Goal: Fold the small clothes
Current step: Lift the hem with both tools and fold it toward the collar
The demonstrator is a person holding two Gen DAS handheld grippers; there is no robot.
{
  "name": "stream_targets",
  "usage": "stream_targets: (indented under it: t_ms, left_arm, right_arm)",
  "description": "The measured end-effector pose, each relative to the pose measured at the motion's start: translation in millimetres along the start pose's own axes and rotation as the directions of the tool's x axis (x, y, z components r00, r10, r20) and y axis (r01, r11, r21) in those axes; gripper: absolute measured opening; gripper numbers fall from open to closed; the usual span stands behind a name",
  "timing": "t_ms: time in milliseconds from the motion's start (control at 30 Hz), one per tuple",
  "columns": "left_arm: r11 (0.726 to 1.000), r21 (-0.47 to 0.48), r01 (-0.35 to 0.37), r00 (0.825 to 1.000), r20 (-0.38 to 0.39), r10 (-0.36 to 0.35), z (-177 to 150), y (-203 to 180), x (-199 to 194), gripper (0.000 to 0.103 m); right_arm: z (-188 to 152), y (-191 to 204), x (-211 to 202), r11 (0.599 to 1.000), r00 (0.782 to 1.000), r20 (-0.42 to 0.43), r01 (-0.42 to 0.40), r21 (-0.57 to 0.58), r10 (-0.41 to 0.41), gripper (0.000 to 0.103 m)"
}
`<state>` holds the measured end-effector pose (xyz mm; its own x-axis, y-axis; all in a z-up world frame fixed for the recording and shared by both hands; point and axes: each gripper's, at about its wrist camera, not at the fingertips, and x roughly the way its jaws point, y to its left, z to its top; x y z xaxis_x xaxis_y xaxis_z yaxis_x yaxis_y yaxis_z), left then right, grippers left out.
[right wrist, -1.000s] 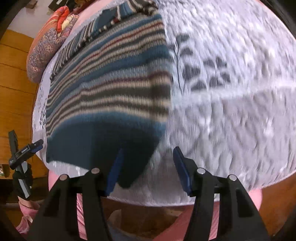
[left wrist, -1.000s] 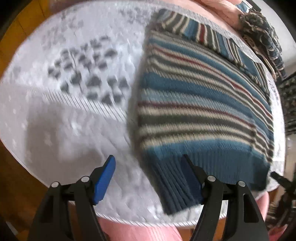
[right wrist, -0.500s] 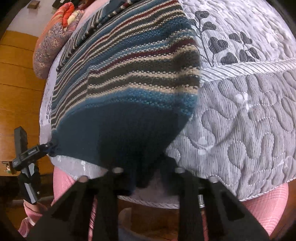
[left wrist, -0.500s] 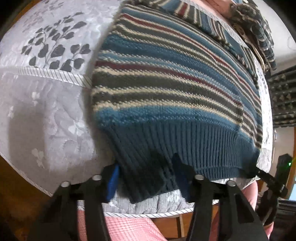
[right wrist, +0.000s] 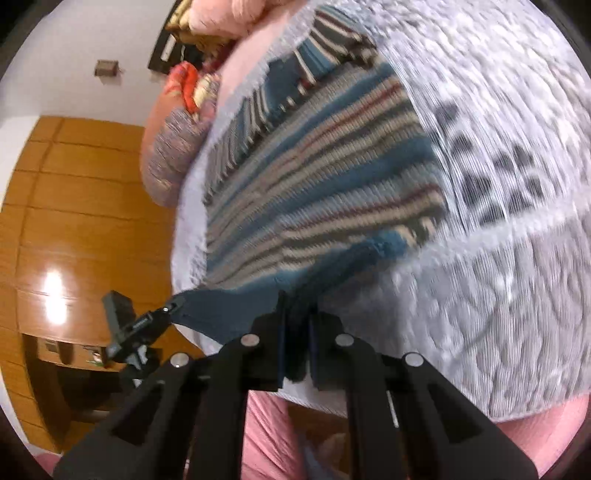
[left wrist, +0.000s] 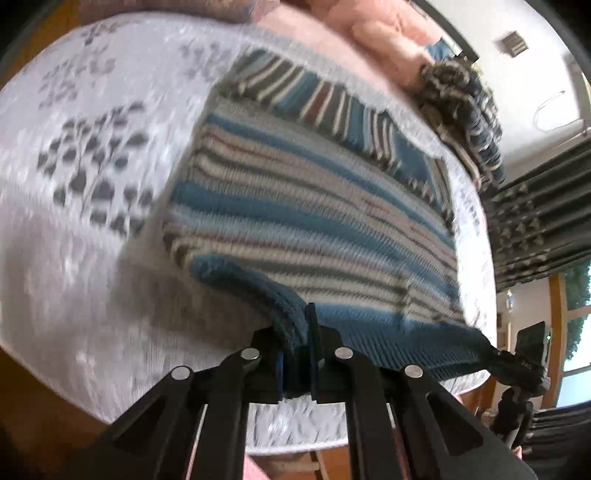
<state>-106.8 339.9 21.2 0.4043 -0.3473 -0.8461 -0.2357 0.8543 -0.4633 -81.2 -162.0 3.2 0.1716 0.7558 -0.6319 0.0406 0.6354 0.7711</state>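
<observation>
A small striped knit sweater point(left wrist: 314, 206) in blue, cream, grey and red lies on a quilted white bedspread point(left wrist: 74, 240). Its blue ribbed hem is nearest me and lifted off the quilt. My left gripper point(left wrist: 295, 343) is shut on the hem's left corner. In the right wrist view the same sweater point(right wrist: 325, 184) fills the middle, and my right gripper point(right wrist: 295, 339) is shut on the hem's right corner. Each view shows the other gripper at the far end of the hem. A sleeve lies folded across the sweater's far part.
A pink cover point(left wrist: 369, 33) and a dark patterned garment point(left wrist: 461, 96) lie beyond the sweater. A patterned cushion point(right wrist: 173, 147) sits at the bed's far left, next to wooden panelling point(right wrist: 74, 221). Dark curtains point(left wrist: 535, 221) hang at the right.
Both grippers went from open around the hem to shut on it. The hem has risen off the quilt, and both views have pulled back and up.
</observation>
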Motion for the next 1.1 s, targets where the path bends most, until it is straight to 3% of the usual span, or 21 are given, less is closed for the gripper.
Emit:
stream_targets:
  t_ms: [133, 333, 667, 800, 933, 967, 1000, 1100]
  left_arm:
    - [1.0, -0.004, 0.012, 0.999, 0.045, -0.012, 33, 1, 2, 0.009]
    - [0.999, -0.015, 0.029, 0.997, 0.068, -0.028, 79, -1, 33, 0.009]
    - [0.999, -0.05, 0.02, 1.0, 0.013, -0.019, 124, 20, 91, 0.012]
    - [0.995, -0.089, 0.032, 0.999, -0.026, -0.034, 132, 33, 114, 0.016]
    - [0.979, -0.159, 0.127, 0.99, -0.036, -0.134, 136, 48, 113, 0.027]
    - [0.975, -0.17, 0.14, 0.989, -0.025, -0.146, 137, 52, 108, 0.033]
    - [0.972, -0.18, 0.149, 0.988, -0.01, -0.153, 138, 56, 103, 0.037]
    - [0.973, -0.187, 0.137, 0.99, 0.035, -0.133, 140, 65, 83, 0.038]
  right_arm:
    - [35, 6, -5, 0.999, 0.999, 0.021, -0.033, 0.014, 0.033, 0.008]
    - [86, 9, 13, 1.0, 1.0, 0.011, -0.015, 0.015, 0.015, 0.008]
    - [141, -13, 54, 0.998, 0.998, -0.054, 0.04, 0.051, -0.037, 0.01]
    - [153, -27, 64, 0.995, 0.996, -0.08, 0.047, 0.088, -0.04, 0.017]
    - [162, -40, 54, 0.992, 0.996, -0.076, 0.057, 0.109, -0.049, 0.027]
    - [164, -43, 48, 0.992, 0.995, -0.061, 0.08, 0.102, -0.074, 0.042]
    - [166, -44, 41, 0.99, 0.994, -0.04, 0.109, 0.093, -0.106, 0.049]
    - [170, -48, 19, 0.989, 0.991, 0.004, 0.133, 0.068, -0.134, 0.049]
